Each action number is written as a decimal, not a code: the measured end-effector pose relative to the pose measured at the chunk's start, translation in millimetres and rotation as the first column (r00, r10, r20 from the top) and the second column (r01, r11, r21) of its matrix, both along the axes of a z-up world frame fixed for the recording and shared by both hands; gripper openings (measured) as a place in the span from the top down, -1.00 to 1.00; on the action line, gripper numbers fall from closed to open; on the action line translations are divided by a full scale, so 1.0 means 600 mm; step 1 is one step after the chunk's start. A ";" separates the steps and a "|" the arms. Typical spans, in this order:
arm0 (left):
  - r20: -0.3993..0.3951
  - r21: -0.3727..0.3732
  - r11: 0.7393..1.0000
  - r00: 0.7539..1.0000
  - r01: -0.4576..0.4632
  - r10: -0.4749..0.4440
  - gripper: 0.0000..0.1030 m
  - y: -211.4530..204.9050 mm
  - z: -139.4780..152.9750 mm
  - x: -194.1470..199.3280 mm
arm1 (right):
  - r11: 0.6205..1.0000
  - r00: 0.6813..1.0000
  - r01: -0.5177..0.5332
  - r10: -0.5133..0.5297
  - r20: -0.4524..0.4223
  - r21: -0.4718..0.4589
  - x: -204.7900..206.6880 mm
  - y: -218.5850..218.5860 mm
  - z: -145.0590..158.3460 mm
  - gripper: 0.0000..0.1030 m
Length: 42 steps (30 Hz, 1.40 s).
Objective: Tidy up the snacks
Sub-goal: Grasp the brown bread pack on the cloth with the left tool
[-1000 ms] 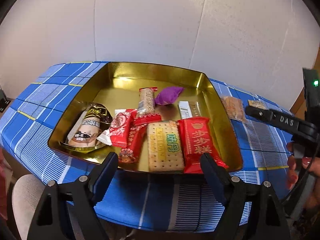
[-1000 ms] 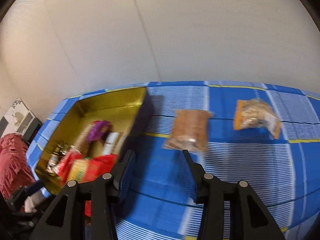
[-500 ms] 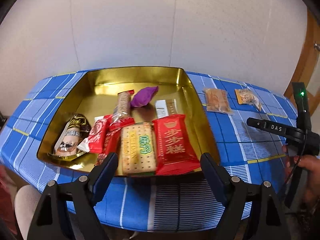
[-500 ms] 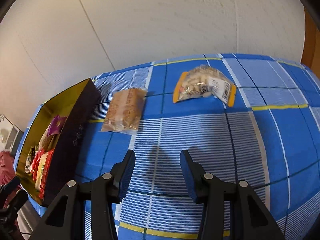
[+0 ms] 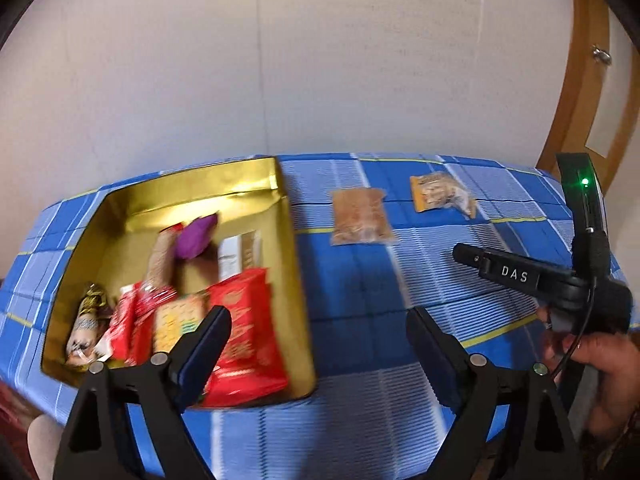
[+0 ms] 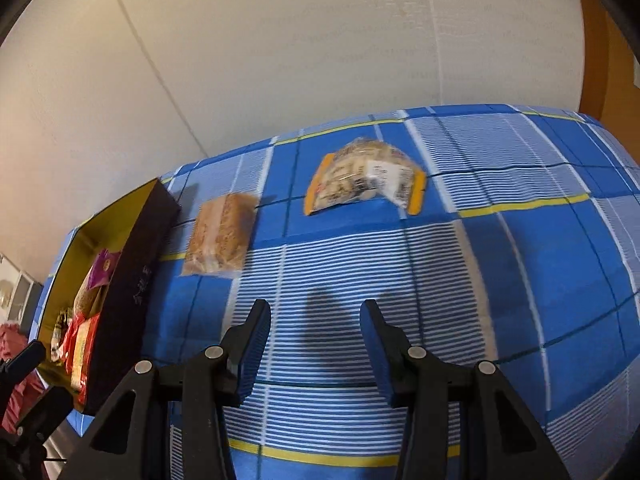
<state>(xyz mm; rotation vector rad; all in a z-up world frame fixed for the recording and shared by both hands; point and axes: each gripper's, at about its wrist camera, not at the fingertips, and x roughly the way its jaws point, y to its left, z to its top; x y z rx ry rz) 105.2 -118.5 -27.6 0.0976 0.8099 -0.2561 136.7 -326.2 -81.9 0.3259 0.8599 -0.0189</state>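
A gold tin at the table's left holds several snacks, among them a red packet and a purple one. Two snacks lie loose on the blue checked cloth: a clear-wrapped brown cake and an orange-edged nut bag. My left gripper is open and empty, near the tin's right front corner. My right gripper is open and empty, above the cloth short of the two loose snacks; it also shows in the left wrist view.
The tin's dark outer wall stands left of the brown cake. A white wall runs behind the table. A wooden door frame stands at the right. The table's front edge is close under both grippers.
Both grippers have swung to the right. The tin has slid to the left of each view, and the two loose snacks are now more central and nearer the right gripper.
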 end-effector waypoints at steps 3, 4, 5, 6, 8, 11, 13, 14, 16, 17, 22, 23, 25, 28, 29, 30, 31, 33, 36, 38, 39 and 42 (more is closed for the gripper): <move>-0.012 0.012 1.000 1.000 0.020 -0.020 -0.73 -0.027 0.000 0.016 | 0.999 0.999 0.045 -0.045 0.008 -0.013 -0.005 -0.019 0.004 0.08; -0.012 0.018 1.000 1.000 0.026 -0.026 -0.73 -0.037 0.000 0.024 | 0.998 0.998 0.059 -0.058 0.007 -0.011 -0.006 -0.025 0.005 0.08; -0.011 0.023 0.999 1.000 0.028 -0.028 -0.73 -0.045 -0.001 0.029 | 0.997 0.997 0.072 -0.072 0.006 -0.007 -0.007 -0.032 0.004 0.08; -0.016 0.029 0.999 0.999 0.033 -0.032 -0.73 -0.056 -0.002 0.039 | 0.996 0.996 0.093 -0.093 0.002 -0.001 -0.008 -0.042 0.003 0.08; -0.024 0.025 0.999 0.999 0.037 -0.037 -0.73 -0.070 -0.003 0.055 | 0.991 0.991 0.131 -0.131 -0.006 0.017 -0.012 -0.059 0.001 0.08; -0.031 0.028 0.999 0.999 0.042 -0.041 -0.73 -0.092 -0.006 0.084 | 0.983 0.984 0.177 -0.176 -0.023 0.044 -0.018 -0.081 -0.006 0.08; -0.035 0.032 0.998 0.998 0.050 -0.049 -0.73 -0.107 -0.010 0.110 | 0.977 0.979 0.201 -0.199 -0.031 0.074 -0.022 -0.094 -0.009 0.08; -0.030 0.040 0.998 0.998 0.049 -0.048 -0.73 -0.113 -0.012 0.121 | 0.975 0.978 0.206 -0.204 -0.032 0.080 -0.023 -0.096 -0.009 0.08; -0.039 0.063 0.997 0.999 0.038 -0.036 -0.73 -0.126 -0.022 0.153 | 0.974 0.978 0.211 -0.209 -0.029 0.083 -0.026 -0.101 -0.008 0.08; -0.045 0.064 0.997 0.999 0.032 -0.029 -0.73 -0.127 -0.025 0.161 | 0.974 0.978 0.210 -0.209 -0.024 0.083 -0.027 -0.102 -0.006 0.08; -0.097 0.099 0.995 0.995 0.022 -0.013 -0.73 -0.151 -0.060 0.226 | 0.974 0.977 0.212 -0.212 -0.003 0.079 -0.030 -0.106 0.001 0.08; -0.108 0.111 0.994 0.994 0.015 -0.003 -0.73 -0.154 -0.069 0.238 | 0.973 0.977 0.214 -0.215 -0.002 0.084 -0.032 -0.108 0.001 0.08; -0.127 0.117 0.993 0.992 -0.004 0.019 -0.73 -0.154 -0.083 0.252 | 0.971 0.976 0.219 -0.219 -0.004 0.095 -0.033 -0.113 0.001 0.08; -0.148 0.112 0.993 0.988 -0.027 0.043 -0.71 -0.151 -0.099 0.263 | 0.967 0.974 0.227 -0.227 -0.008 0.114 -0.033 -0.122 -0.001 0.08; -0.146 0.117 0.993 0.988 -0.026 0.043 -0.67 -0.153 -0.103 0.263 | 0.966 0.973 0.230 -0.230 -0.009 0.121 -0.032 -0.124 -0.002 0.08; -0.128 0.142 0.990 0.991 -0.020 0.039 -0.58 -0.158 -0.104 0.260 | 0.965 0.973 0.232 -0.232 -0.010 0.124 -0.032 -0.125 -0.002 0.08; -0.113 0.166 0.986 0.993 -0.008 0.027 -0.46 -0.164 -0.106 0.257 | 0.964 0.973 0.232 -0.233 -0.011 0.127 -0.031 -0.126 -0.002 0.08; -0.115 0.170 0.985 0.993 0.039 -0.020 -0.22 -0.174 -0.111 0.245 | 0.965 0.974 0.228 -0.228 -0.015 0.132 -0.029 -0.125 -0.004 0.08; -0.104 0.155 0.986 0.993 0.065 -0.049 -0.19 -0.175 -0.110 0.229 | 0.965 0.974 0.226 -0.226 -0.021 0.136 -0.028 -0.124 -0.006 0.08; -0.091 0.148 0.987 0.994 0.069 -0.056 -0.17 -0.172 -0.110 0.212 | 0.964 0.973 0.230 -0.229 -0.021 0.134 -0.028 -0.125 -0.007 0.08; -0.083 0.142 0.987 0.995 0.070 -0.058 -0.16 -0.170 -0.110 0.201 | 0.963 0.973 0.232 -0.232 -0.018 0.136 -0.027 -0.126 -0.007 0.08; -0.050 0.120 0.990 0.997 0.072 -0.066 -0.16 -0.161 -0.113 0.164 | 0.964 0.974 0.227 -0.228 -0.006 0.138 -0.016 -0.127 -0.005 0.08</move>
